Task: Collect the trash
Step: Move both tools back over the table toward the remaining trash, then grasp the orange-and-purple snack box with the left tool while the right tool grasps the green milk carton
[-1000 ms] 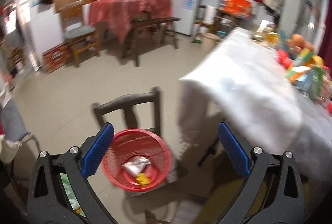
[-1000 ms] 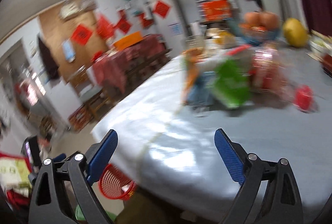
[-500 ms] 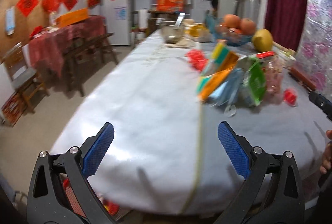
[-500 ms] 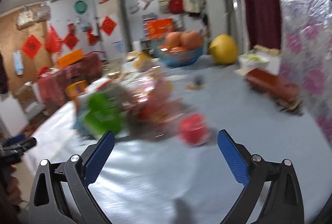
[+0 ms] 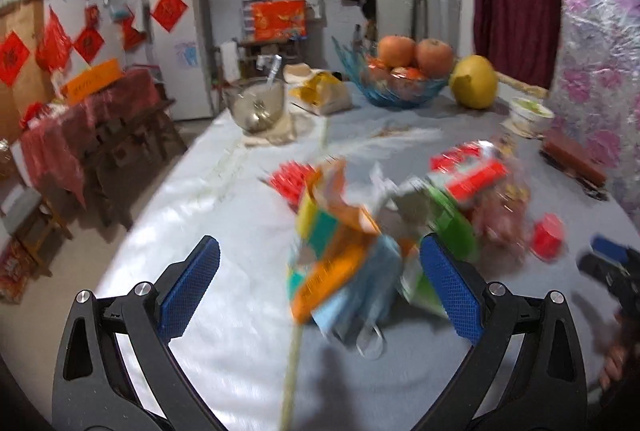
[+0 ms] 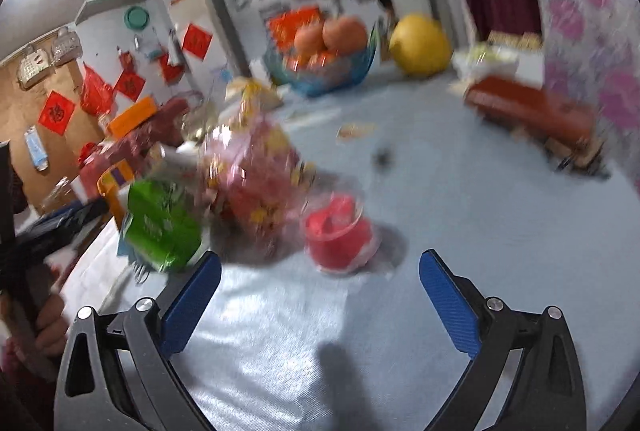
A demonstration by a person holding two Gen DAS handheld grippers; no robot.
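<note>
A pile of trash lies on the grey-clothed table (image 5: 224,191): an orange and teal snack bag (image 5: 336,243), a blue face mask (image 5: 360,295), a green bag (image 5: 452,227), a clear pink candy bag (image 5: 504,215) and a small red cup (image 5: 548,235). My left gripper (image 5: 318,263) is open just short of the snack bag and mask, with no pad touching them. My right gripper (image 6: 320,259) is open wide, right in front of the red cup (image 6: 338,231). The green bag (image 6: 162,227) and pink bag (image 6: 256,179) lie to the cup's left.
Farther back stand a blue fruit bowl (image 5: 400,91), a yellow pomelo (image 5: 474,83), a glass mixing bowl (image 5: 258,107), a small bowl (image 5: 528,111) and a red-brown box (image 6: 528,111). The table edge drops off on the left toward a red-clothed table (image 5: 80,127).
The left view swung up from the red basket on the chair to the tabletop, then closed in on the trash pile. The right gripper moved across the table toward the red cup.
</note>
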